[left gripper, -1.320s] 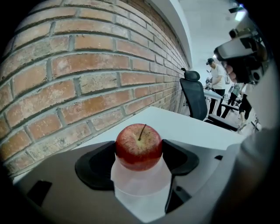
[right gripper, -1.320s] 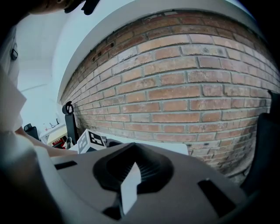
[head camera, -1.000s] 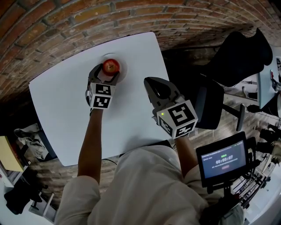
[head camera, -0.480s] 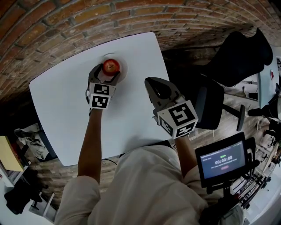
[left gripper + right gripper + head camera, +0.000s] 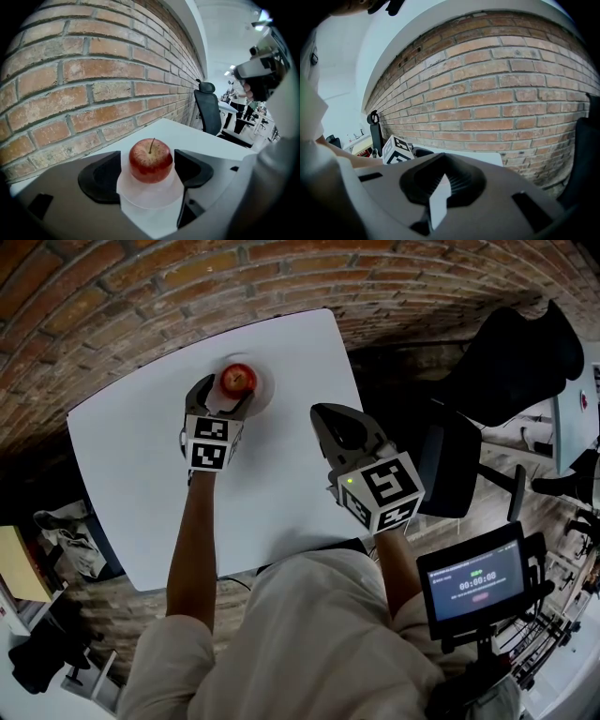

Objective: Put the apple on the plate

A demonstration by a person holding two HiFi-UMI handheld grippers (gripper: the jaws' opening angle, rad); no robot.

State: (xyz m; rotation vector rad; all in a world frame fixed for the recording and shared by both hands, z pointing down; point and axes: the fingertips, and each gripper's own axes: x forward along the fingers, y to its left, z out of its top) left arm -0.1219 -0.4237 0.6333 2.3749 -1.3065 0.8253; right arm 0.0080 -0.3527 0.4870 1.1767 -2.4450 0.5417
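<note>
Looking down from the head view, find a red apple (image 5: 238, 379) upright on a small white plate (image 5: 263, 390), near the far edge of a white table (image 5: 281, 456) and just below a brick wall (image 5: 141, 296). Left gripper (image 5: 223, 393) reaching in over the plate, one jaw on either side of the apple, spread wider than the fruit. Right gripper (image 5: 323, 418) well apart from the plate, over the table's right edge. Black chair (image 5: 450, 465) beyond that edge.

From the left gripper view: apple (image 5: 150, 160), stem up, centred between the two dark pads (image 5: 101, 177), with a thin gap on each side, so gripped by neither. Plate (image 5: 149, 199) beneath it, reaching back between the jaws.

From the right gripper view: jaws together, only a narrow diamond of white showing between the ribbed pads; nothing held. Marker cube (image 5: 397, 150) of the left gripper at left, brick wall behind.
</note>
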